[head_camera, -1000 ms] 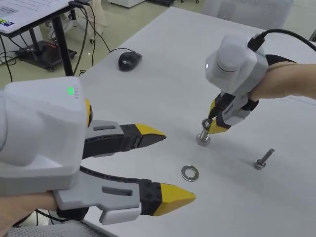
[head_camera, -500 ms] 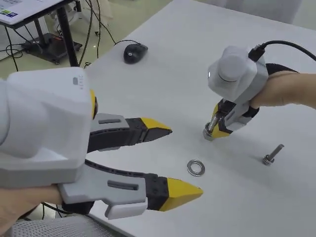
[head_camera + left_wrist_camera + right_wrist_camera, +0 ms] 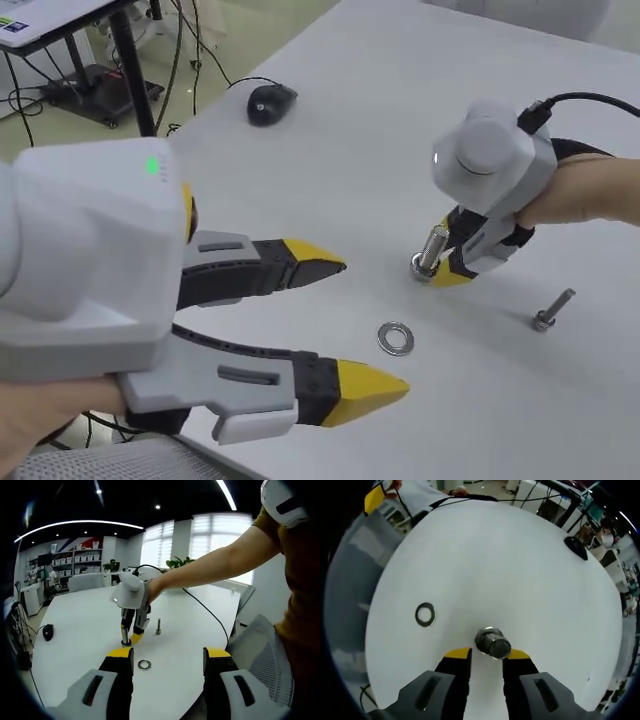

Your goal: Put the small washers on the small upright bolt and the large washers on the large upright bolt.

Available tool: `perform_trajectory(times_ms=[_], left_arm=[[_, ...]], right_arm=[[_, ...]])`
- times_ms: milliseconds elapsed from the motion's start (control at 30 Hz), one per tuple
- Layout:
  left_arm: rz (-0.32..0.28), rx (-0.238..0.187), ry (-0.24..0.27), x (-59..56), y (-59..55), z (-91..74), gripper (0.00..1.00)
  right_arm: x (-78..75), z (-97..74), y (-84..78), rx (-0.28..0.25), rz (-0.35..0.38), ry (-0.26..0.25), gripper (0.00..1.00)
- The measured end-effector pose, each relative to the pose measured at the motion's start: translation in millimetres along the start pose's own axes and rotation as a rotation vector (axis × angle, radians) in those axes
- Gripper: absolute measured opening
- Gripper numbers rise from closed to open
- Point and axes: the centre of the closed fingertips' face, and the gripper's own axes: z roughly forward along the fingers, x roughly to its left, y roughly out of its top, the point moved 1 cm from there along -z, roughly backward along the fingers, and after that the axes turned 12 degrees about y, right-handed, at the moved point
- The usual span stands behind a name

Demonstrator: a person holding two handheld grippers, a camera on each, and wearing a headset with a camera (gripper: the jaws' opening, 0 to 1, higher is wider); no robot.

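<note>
Right gripper (image 3: 488,656), jaws apart, has backed off the bolt (image 3: 432,250). Washer (image 3: 396,338) near bolt remains unplaced. Left gripper (image 3: 372,325) jaws parted.

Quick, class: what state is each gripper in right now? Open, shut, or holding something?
Left gripper: open, holding nothing.
Right gripper: open, poised at the large upright bolt, holding nothing.

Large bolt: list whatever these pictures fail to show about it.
- Head view: the right hand-held gripper covers part of the large bolt at its base, so what is stacked there is unclear.
- Right gripper view: seen end-on, its top hides the shaft.
- Left gripper view: too small for detail.
</note>
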Motion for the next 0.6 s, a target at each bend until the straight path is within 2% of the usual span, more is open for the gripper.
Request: perform_trajectory(times_ms=[267, 400, 467, 600], left_arm=[[0.016, -0.005, -0.005, -4.0, 3.4, -4.6, 0.55], [0.014, -0.004, -0.008, -3.7, 2.2, -7.5, 0.55], [0.031, 0.007, -0.004, -3.5, 0.0, -9.9, 0.55], [0.034, 0.001, -0.002, -4.7, 1.7, -15.2, 0.55]], right_arm=[[15.7, -6.8, -6.1, -0.012, 0.026, 0.000, 0.24], [29.1, -7.9, -1.1, 0.000, -0.010, 0.008, 0.24], [34.9, -9.1, 4.6, -0.011, -0.016, 0.014, 0.24], [47.7, -6.0, 15.5, -0.028, -0.027, 0.031, 0.24]])
